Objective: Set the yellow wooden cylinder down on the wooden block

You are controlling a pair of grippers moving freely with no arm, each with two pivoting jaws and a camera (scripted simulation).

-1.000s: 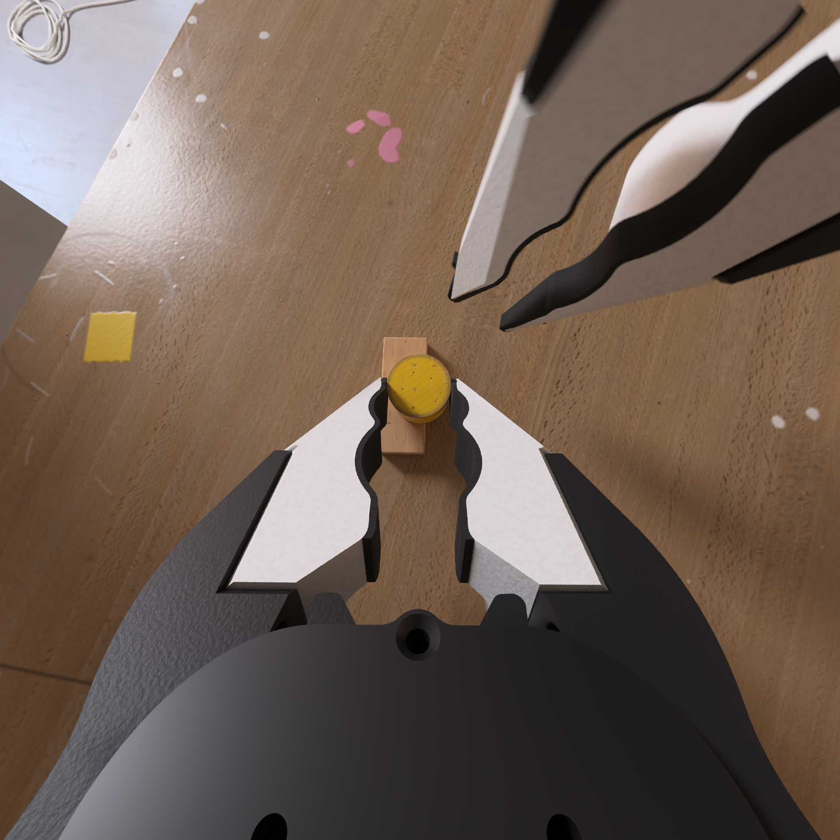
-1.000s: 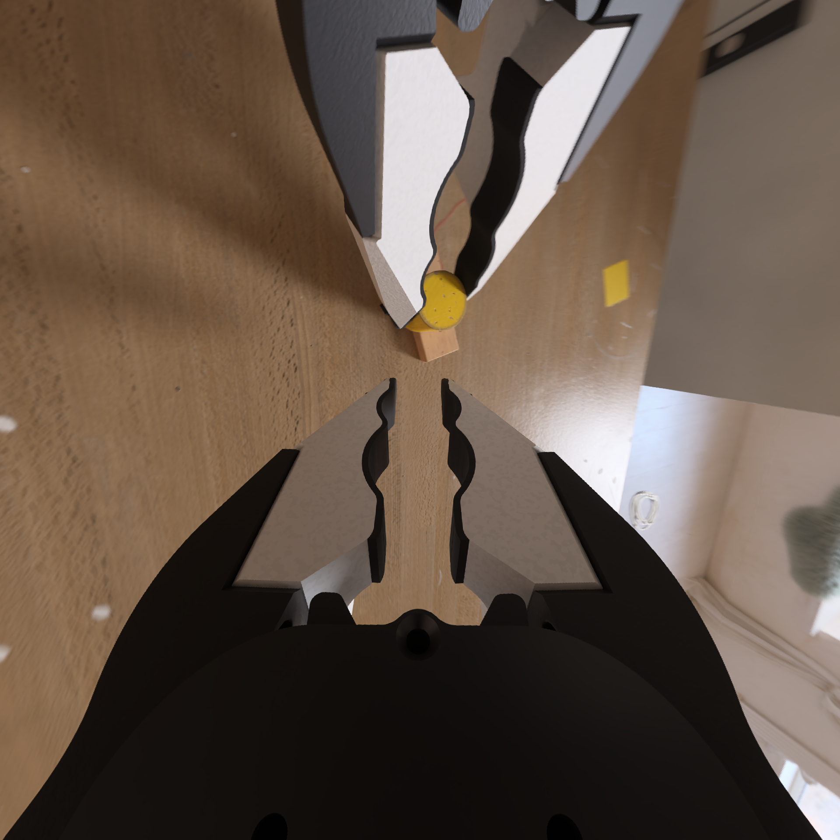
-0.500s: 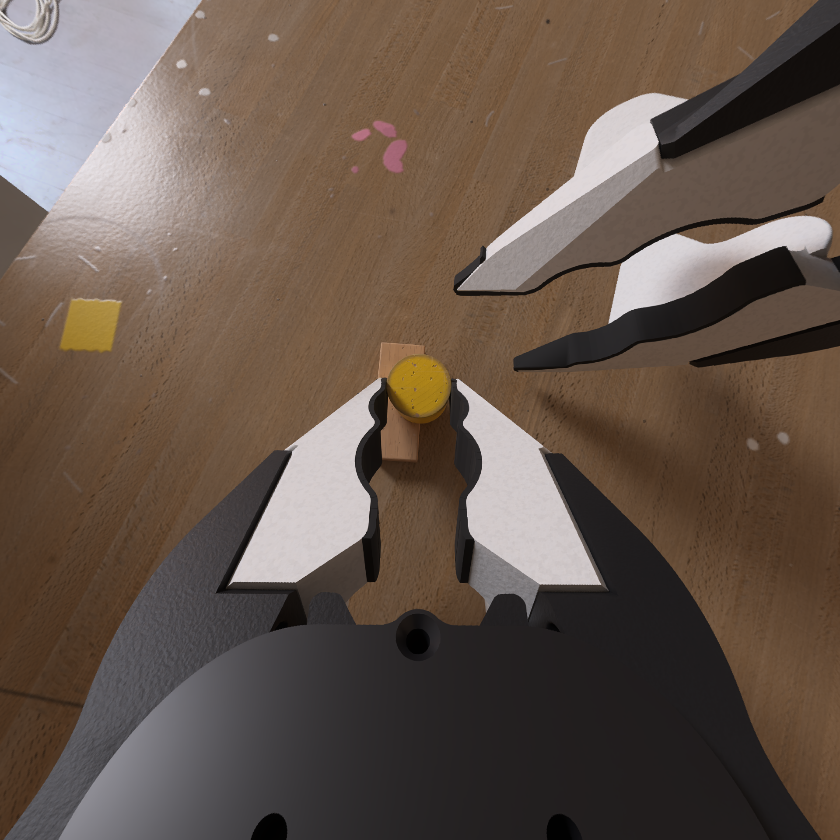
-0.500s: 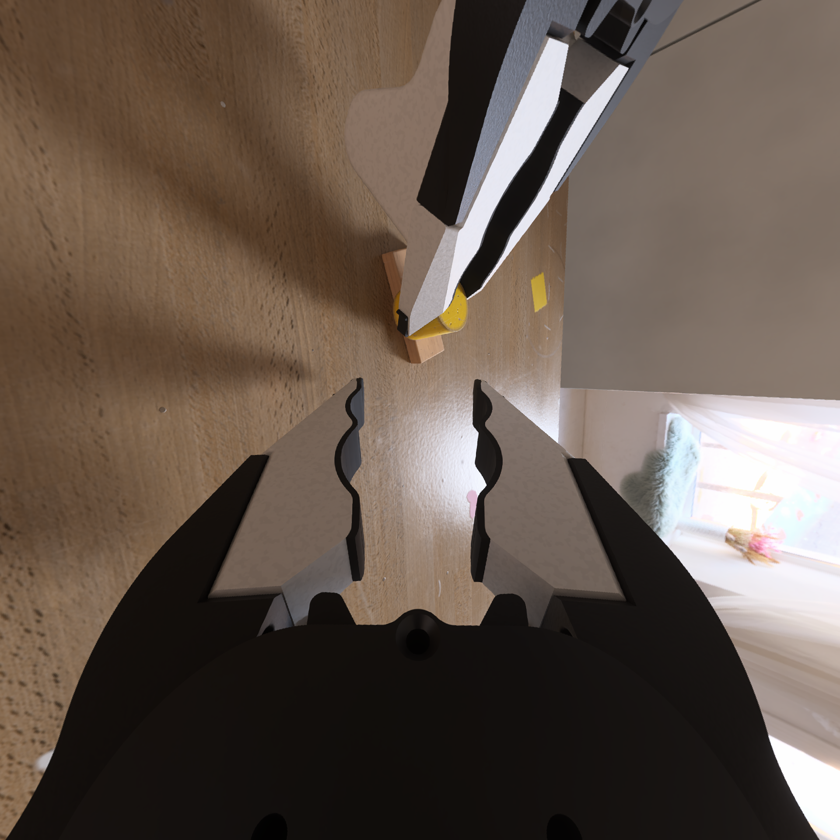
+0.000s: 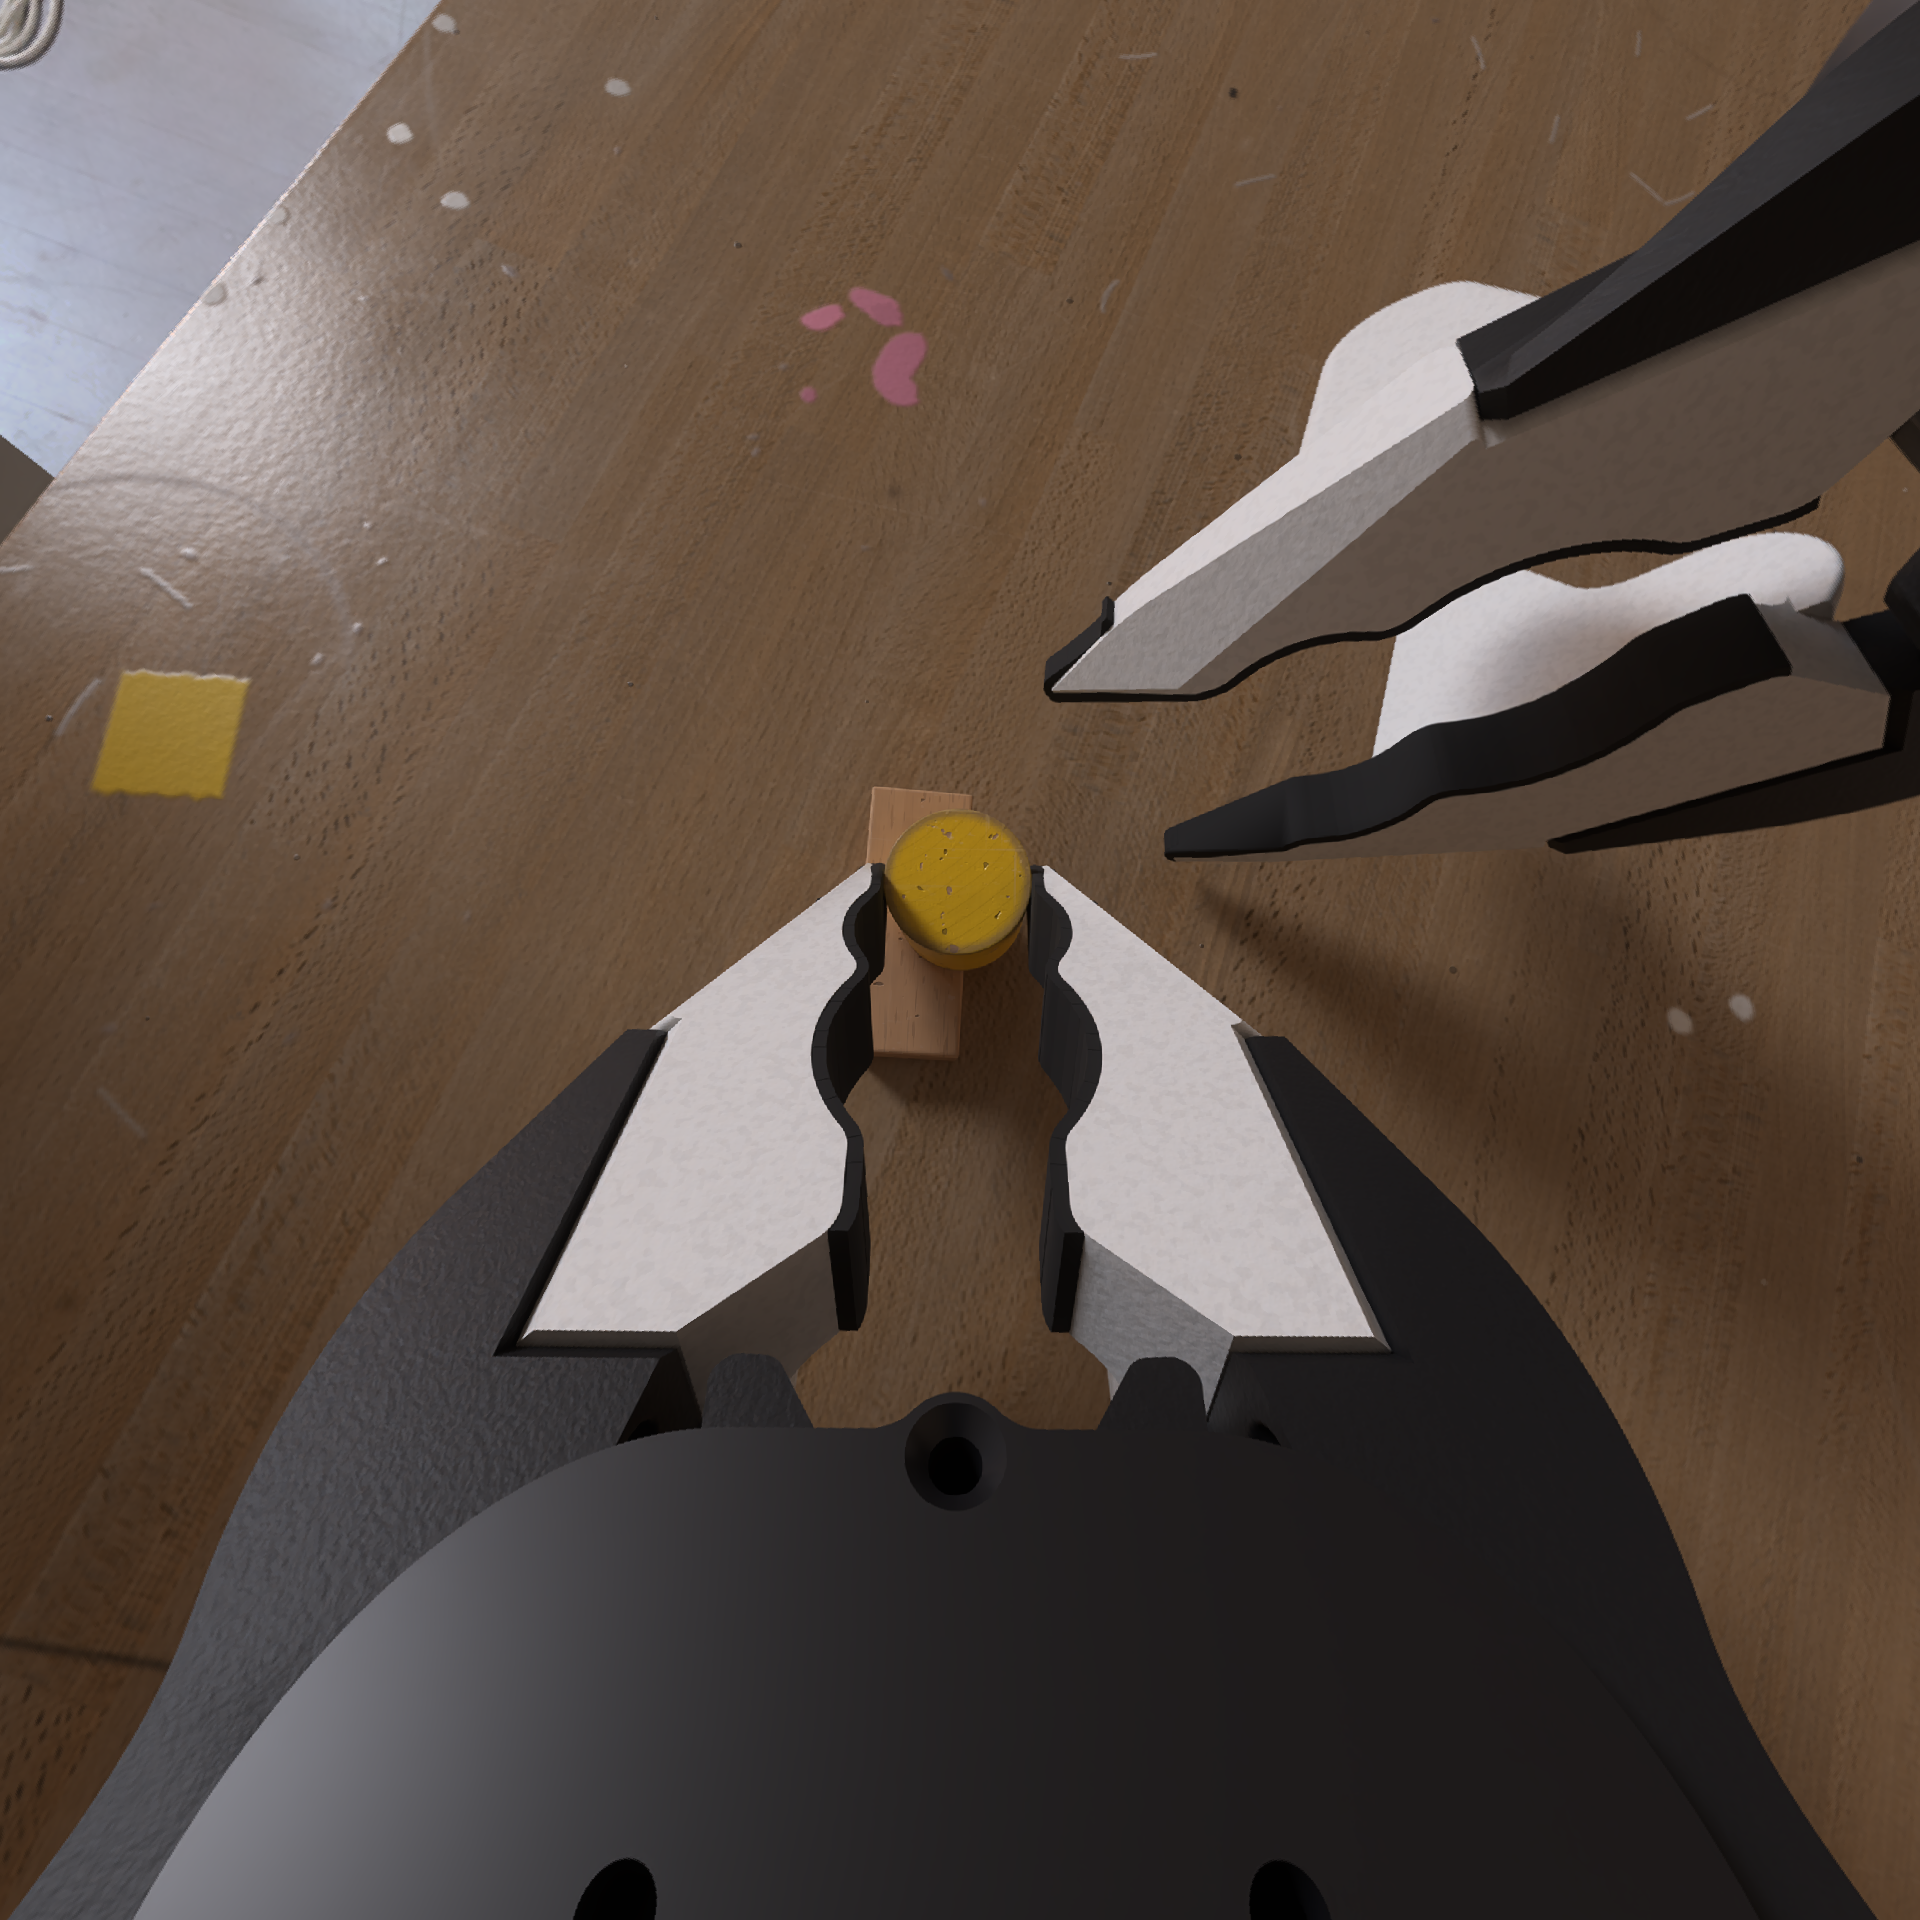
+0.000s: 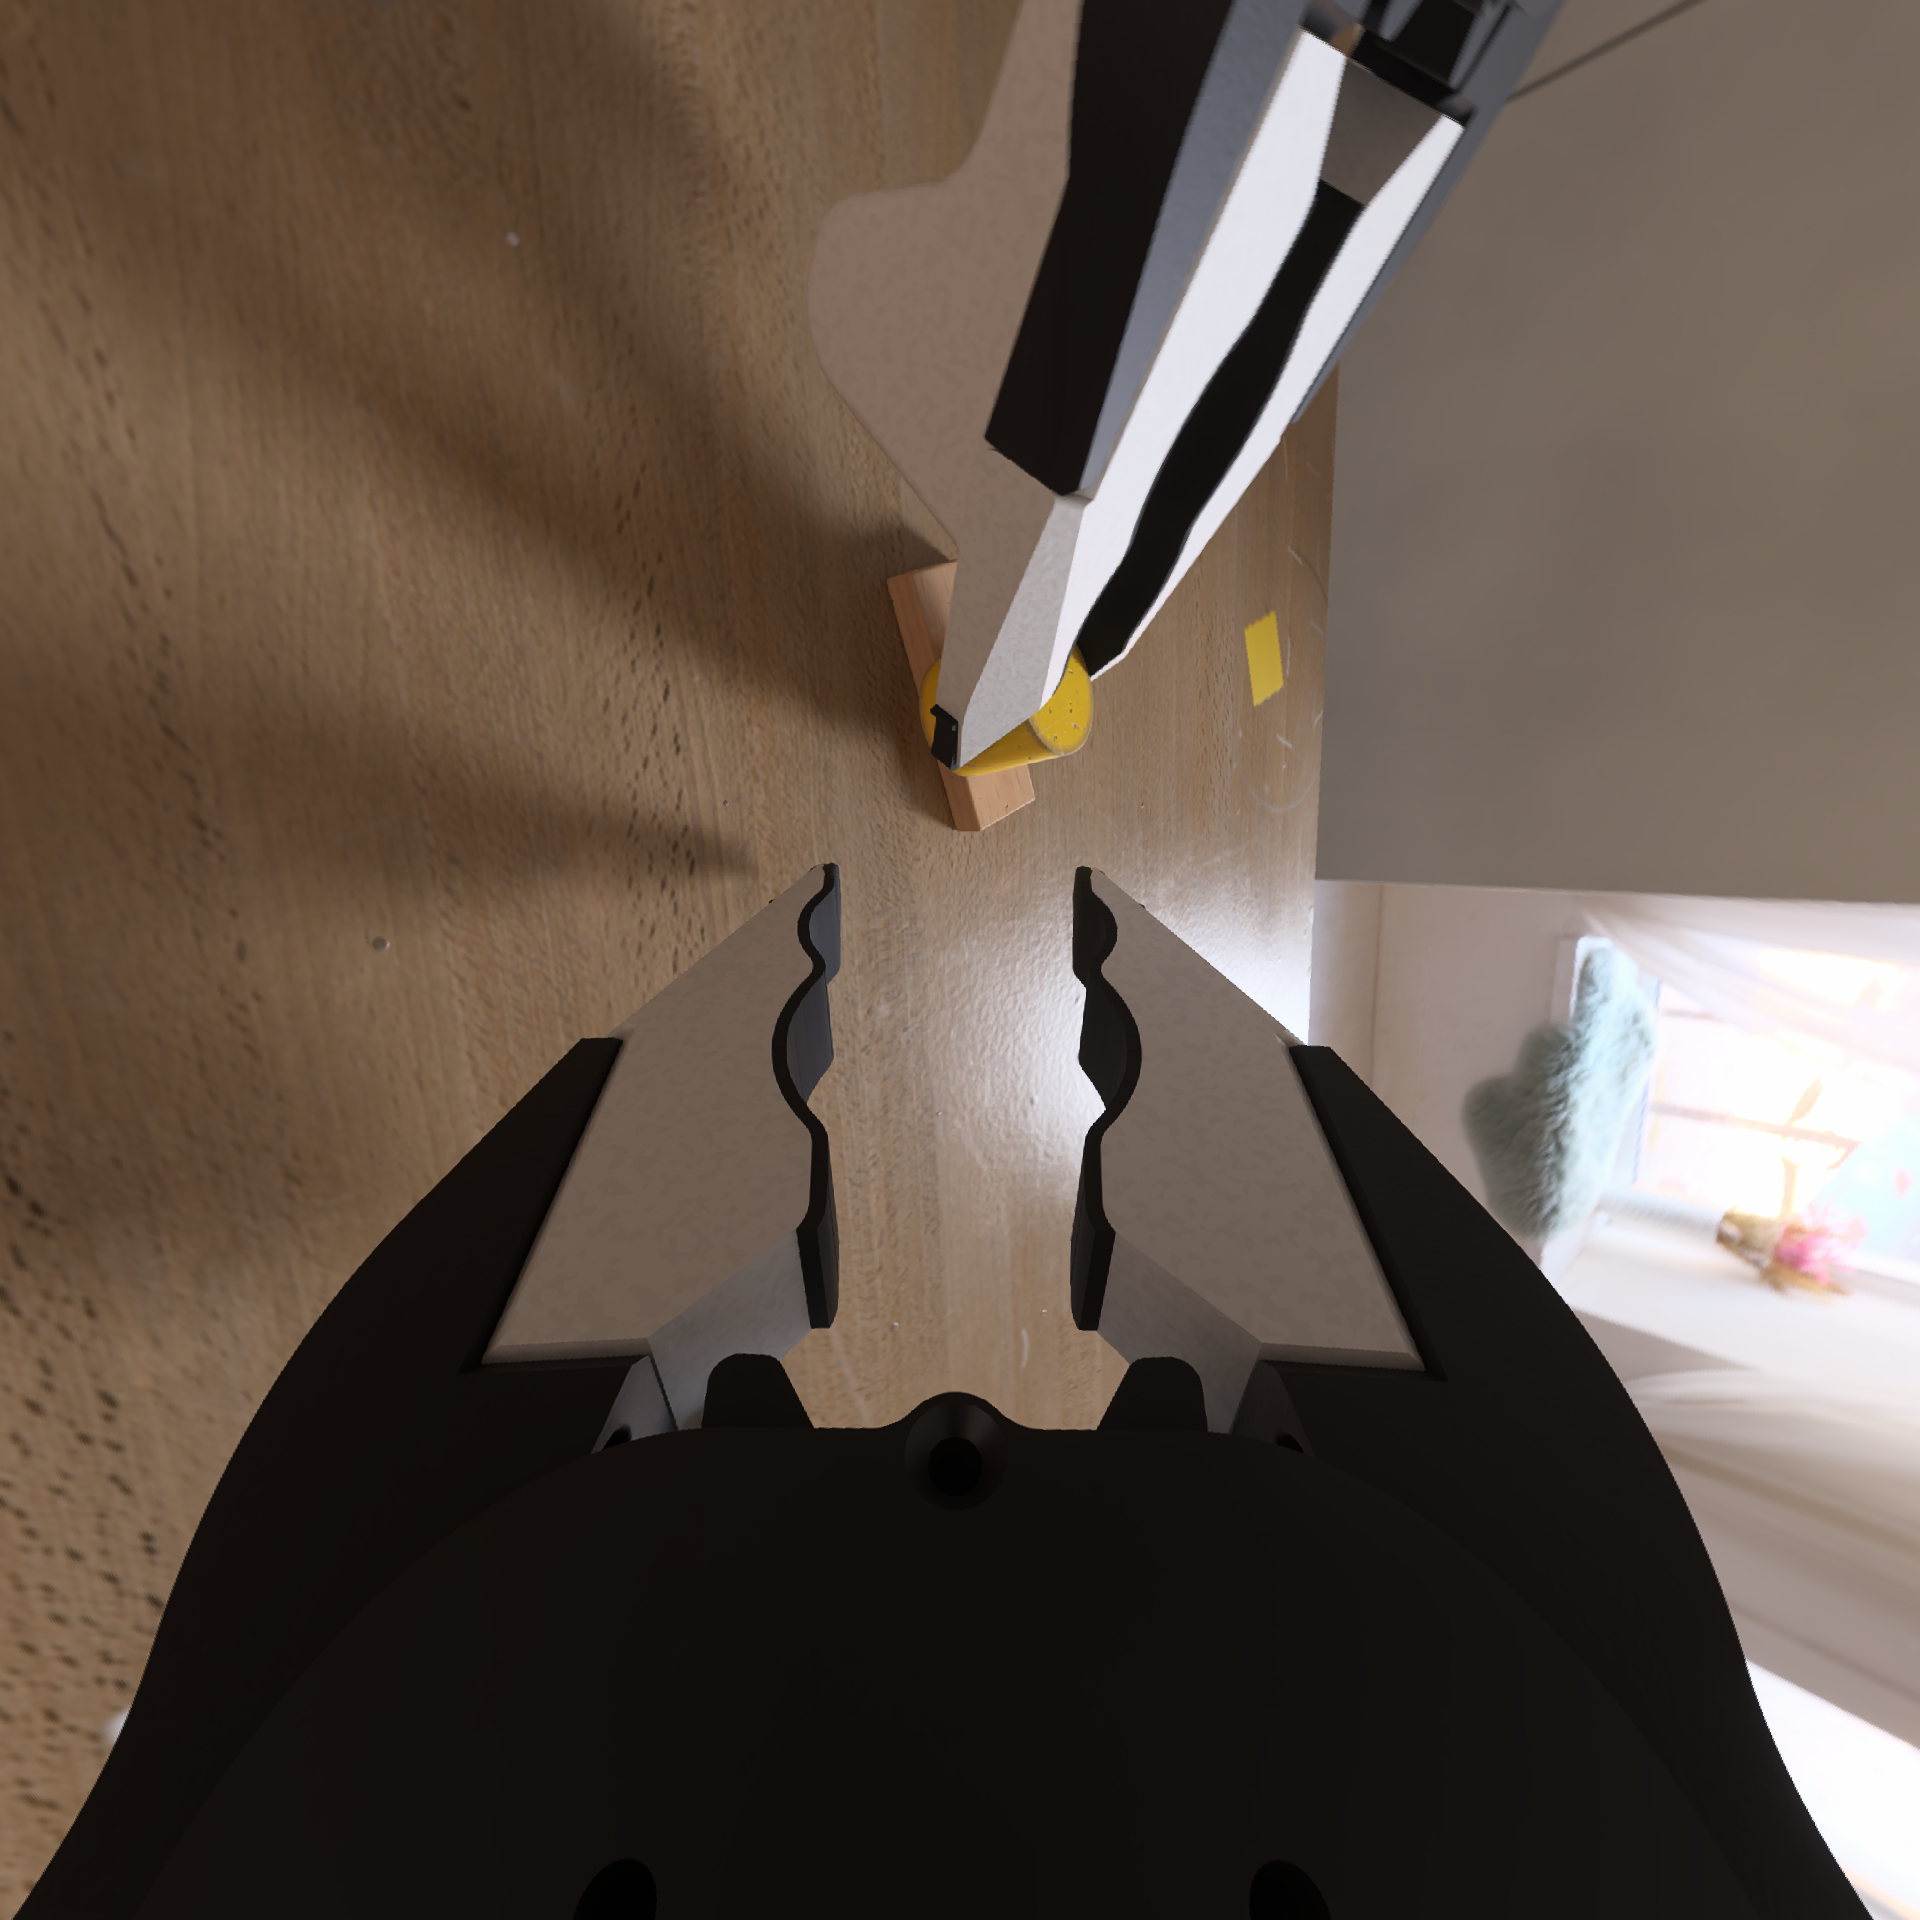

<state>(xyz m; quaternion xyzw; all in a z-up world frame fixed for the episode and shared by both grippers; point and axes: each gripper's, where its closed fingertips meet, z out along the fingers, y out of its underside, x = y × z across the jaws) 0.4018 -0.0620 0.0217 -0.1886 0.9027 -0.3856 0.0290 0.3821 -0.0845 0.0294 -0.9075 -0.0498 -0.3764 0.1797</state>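
The yellow wooden cylinder stands upright with its flat speckled end facing up, pinched between the tips of the left gripper, which is clenched on its sides. Directly under it lies the wooden block, a thin pale slab flat on the wooden tabletop, well in from the table's edges. In the right wrist view the cylinder appears to meet the block at its lower end, though the left gripper's finger hides part of the joint, so full seating cannot be confirmed.

The cylinder's long axis runs vertical, in line with the left gripper's downward reach; the block's long axis runs away from that gripper along the table. The cylinder sits toward the block's right long edge and not centred, a little of its base seeming to overhang that side. That offset is what the coming release likely turns on: if the fingers part evenly, the cylinder should stay standing; a sideways drag could tip it off.

The right gripper hovers near, its fingers spread and empty, pointing at the block's near short end from just beside it. The left gripper is plainly the one in charge.

A yellow paper square and pink paint spots lie farther toward the table's far edge.
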